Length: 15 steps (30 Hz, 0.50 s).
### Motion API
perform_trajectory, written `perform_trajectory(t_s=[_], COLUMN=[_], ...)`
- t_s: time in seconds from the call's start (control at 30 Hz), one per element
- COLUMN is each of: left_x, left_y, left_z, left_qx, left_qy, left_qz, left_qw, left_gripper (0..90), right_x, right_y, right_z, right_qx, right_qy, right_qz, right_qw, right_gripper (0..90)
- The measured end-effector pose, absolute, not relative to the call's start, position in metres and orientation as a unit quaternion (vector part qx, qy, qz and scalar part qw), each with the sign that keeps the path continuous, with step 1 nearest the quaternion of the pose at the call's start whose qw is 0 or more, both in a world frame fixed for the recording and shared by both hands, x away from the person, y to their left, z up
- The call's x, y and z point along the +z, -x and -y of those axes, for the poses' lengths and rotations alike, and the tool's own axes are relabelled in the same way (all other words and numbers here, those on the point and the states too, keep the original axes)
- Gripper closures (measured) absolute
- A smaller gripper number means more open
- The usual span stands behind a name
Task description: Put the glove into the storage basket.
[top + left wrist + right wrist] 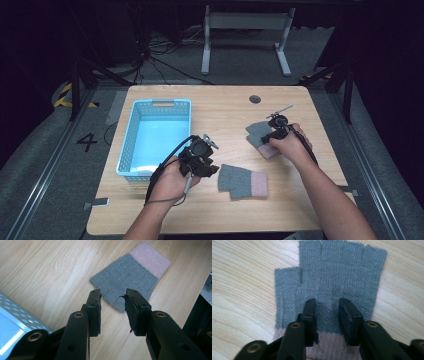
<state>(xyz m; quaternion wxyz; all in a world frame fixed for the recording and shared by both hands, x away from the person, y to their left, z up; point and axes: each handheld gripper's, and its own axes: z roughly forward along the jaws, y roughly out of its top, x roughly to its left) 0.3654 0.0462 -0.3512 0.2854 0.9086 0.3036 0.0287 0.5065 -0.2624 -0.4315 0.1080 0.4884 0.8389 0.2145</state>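
Near glove: a grey knitted fingerless glove with a pink cuff (243,181) is lying flat on the pale wooden table (225,215), fingers toward the basket.
Left gripper (113,307): hovering just short of that glove's finger ends, jaws standing partly apart, holding nothing; likely waiting its turn.
Right gripper (327,315): bearing down on a second grey and pink knitted glove (332,277) near its cuff, jaws half apart with knit between them, apparently gathering it; a firm pinch I cannot tell.
Far left: a light-blue perforated plastic basket (131,135), probably where both are going.
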Motion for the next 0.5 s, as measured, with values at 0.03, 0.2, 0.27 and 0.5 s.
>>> perform_trajectory(t_s=[0.03, 0.2, 0.27, 0.5], left_x=[-0.3515, -0.3519, -0.3522, -0.3524], left_y=[-0.3656, -0.3662, -0.3666, -0.3672], left_z=[-0.0461, -0.0463, -0.0466, -0.0474], left_qx=[0.028, 0.026, 0.026, 0.025], left_qy=[-0.909, -0.909, -0.909, -0.909], left_qz=[-0.303, -0.303, -0.303, -0.304], left_qw=[0.285, 0.284, 0.284, 0.284], left_gripper=[65.6, 65.7, 65.7, 65.7], right_x=[-0.4315, -0.4307, -0.4298, -0.4285], right_y=[-0.5064, -0.5067, -0.5067, -0.5075], right_z=[0.2626, 0.2619, 0.2615, 0.2624], right_qx=[0.215, 0.211, 0.210, 0.210], right_qy=[-0.487, -0.486, -0.485, -0.484], right_qz=[-0.839, -0.841, -0.842, -0.842], right_qw=[0.109, 0.111, 0.111, 0.109], right_gripper=[73.8, 81.6, 83.5, 85.1])
